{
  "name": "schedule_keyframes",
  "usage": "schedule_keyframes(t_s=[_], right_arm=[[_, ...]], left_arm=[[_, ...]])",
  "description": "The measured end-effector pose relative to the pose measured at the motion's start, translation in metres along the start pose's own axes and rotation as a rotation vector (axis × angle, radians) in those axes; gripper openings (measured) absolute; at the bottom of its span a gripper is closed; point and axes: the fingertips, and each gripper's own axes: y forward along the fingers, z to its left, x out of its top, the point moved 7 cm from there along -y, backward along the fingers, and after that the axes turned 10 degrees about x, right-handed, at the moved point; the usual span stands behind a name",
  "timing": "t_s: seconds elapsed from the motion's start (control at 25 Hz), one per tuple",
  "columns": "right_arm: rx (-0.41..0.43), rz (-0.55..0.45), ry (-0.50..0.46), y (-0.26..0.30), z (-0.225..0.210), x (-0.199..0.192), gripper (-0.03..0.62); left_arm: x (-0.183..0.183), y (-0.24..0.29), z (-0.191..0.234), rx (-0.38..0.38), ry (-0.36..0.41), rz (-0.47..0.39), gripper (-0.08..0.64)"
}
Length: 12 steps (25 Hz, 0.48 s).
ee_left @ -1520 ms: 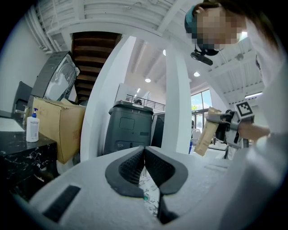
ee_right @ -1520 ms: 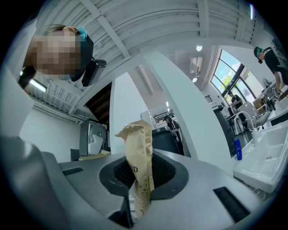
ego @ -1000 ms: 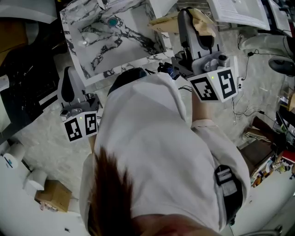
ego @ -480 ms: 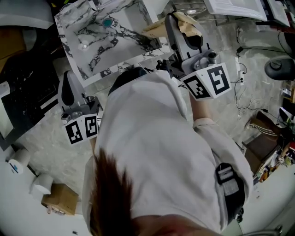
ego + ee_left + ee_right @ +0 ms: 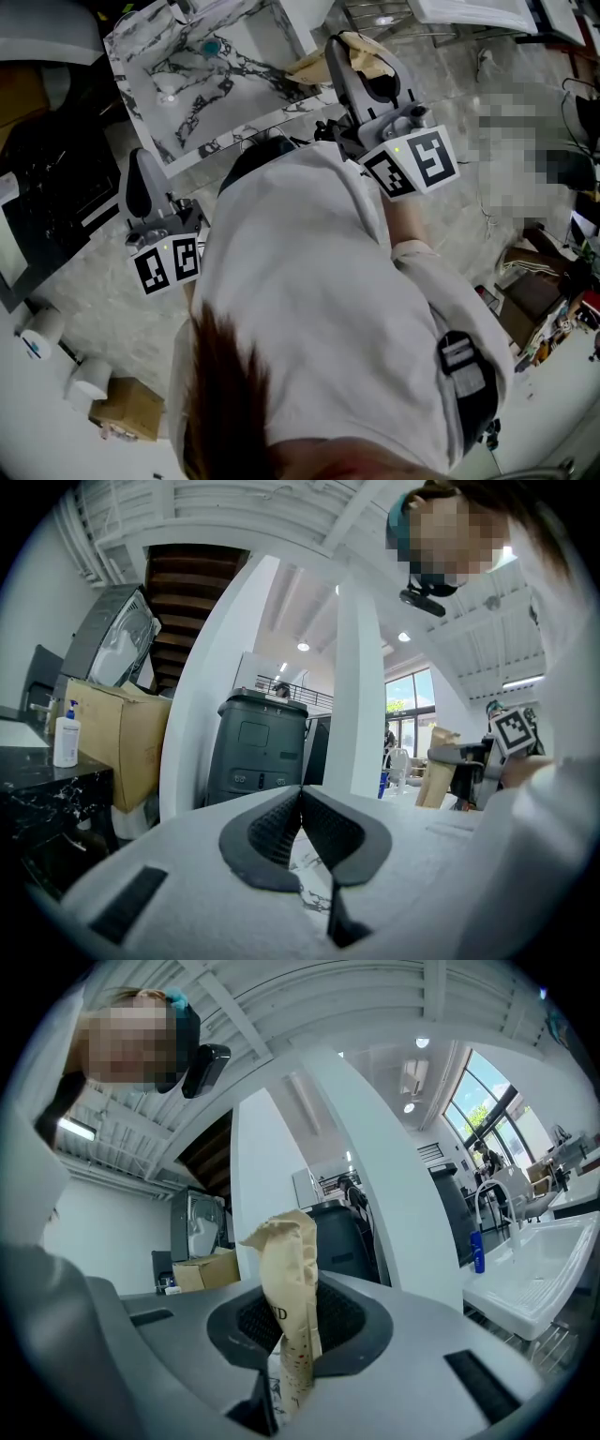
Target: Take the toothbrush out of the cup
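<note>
Paper packet [image 5: 286,1260], beige, crumpled and printed with small red dots, stands upright in the right gripper [image 5: 289,1335], whose jaws are clamped on its lower part. In the head view that gripper points at the near corner of a white table with black marble veining [image 5: 216,94], and the paper packet pokes past its tip. The left gripper [image 5: 301,794] hangs well apart at the person's other side, its jaws pressed together with nothing between them. A small teal thing [image 5: 208,45] lies on the table, too small to tell what it is. The toothbrush and the cup cannot be made out in any view.
</note>
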Motion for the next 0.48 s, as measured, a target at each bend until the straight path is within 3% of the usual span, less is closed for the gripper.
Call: schedule_keyframes(t_s=[0.48], right_arm=[[-0.021,0.039,0.002,-0.011,-0.018,-0.018,0.054]], left_arm=[[-0.010,0.000,-0.011,0.009,0.013,0.006,0.015]])
